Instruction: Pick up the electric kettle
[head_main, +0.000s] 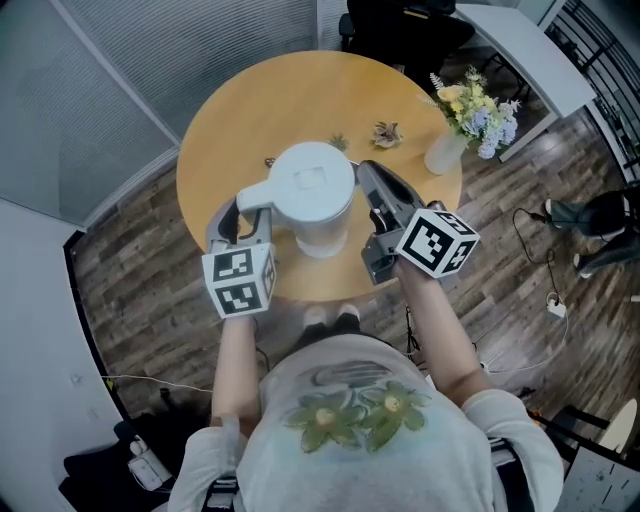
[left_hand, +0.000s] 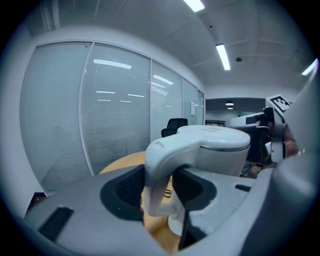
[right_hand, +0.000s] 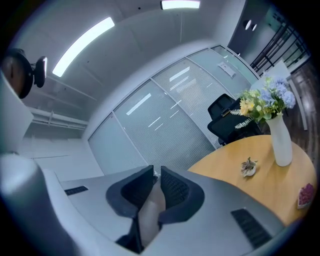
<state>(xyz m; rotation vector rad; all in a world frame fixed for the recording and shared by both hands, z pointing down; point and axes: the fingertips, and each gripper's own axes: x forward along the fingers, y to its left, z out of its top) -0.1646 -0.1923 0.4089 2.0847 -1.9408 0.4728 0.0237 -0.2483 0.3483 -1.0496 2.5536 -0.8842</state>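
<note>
The white electric kettle hangs above the round wooden table, held from both sides. My left gripper is shut on its curved handle, and the pads press the handle from either side. In the left gripper view the kettle's body and lid fill the middle right. My right gripper lies along the kettle's right side. In the right gripper view its jaws stand nearly together with a thin pale piece of the kettle's edge pinched between them.
A white vase of flowers stands at the table's right rim, also in the right gripper view. A small succulent sits behind the kettle. A black office chair is beyond the table. Cables lie on the wood floor.
</note>
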